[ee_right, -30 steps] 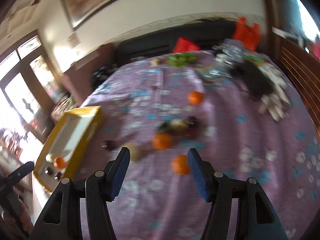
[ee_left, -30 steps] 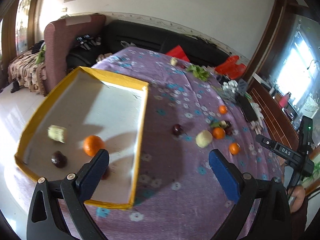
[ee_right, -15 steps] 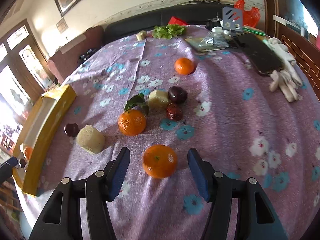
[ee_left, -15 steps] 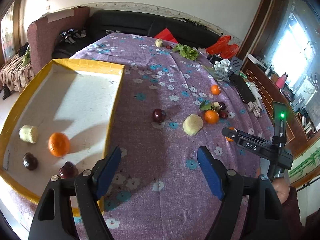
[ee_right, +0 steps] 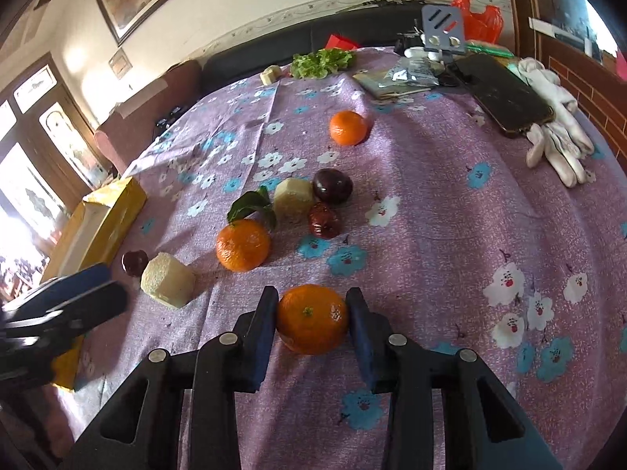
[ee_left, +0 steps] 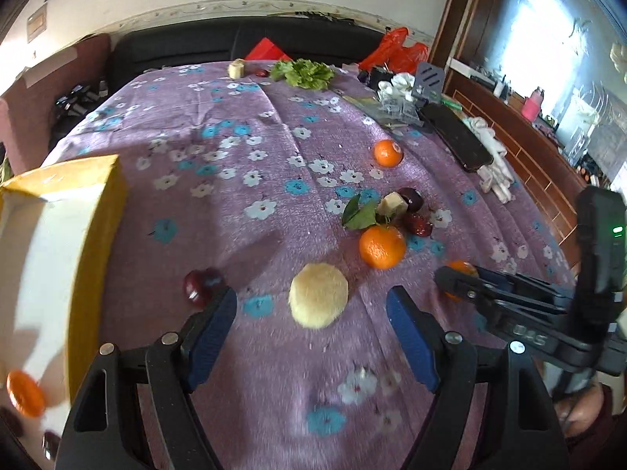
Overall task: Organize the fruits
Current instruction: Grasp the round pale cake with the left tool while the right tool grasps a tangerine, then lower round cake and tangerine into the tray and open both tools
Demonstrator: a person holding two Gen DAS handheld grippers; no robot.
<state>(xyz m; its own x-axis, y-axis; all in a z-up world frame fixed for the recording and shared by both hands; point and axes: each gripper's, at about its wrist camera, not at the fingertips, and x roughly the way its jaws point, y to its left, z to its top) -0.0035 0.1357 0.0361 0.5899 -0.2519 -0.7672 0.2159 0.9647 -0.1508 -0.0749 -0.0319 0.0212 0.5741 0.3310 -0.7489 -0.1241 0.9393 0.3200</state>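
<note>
My right gripper [ee_right: 312, 315] is shut on an orange tangerine [ee_right: 312, 319] that rests on the purple flowered cloth [ee_right: 431, 215]. My left gripper [ee_left: 311, 307] is open, its blue pads on either side of a pale yellow peeled fruit [ee_left: 318, 294], which also shows in the right wrist view [ee_right: 168, 280]. A dark red fruit [ee_left: 202, 286] lies by the left pad. Further on lie a leafy tangerine [ee_left: 382, 246], a pale chunk [ee_left: 393, 205], two dark red fruits [ee_left: 417, 223] and another tangerine [ee_left: 388, 152]. The yellow-rimmed tray [ee_left: 102, 211] at left holds a tangerine [ee_left: 25, 393].
A black phone [ee_right: 505, 98], white gloves [ee_right: 556, 133], packets and a grey stand [ee_right: 444, 29] lie at the cloth's right and far side. Green lettuce [ee_right: 321, 62] and a pale chunk [ee_right: 270, 74] sit at the far edge. A dark sofa stands behind.
My right gripper moved forward and closed on the near tangerine. My left gripper swung right from the tray and came down around the pale yellow fruit.
</note>
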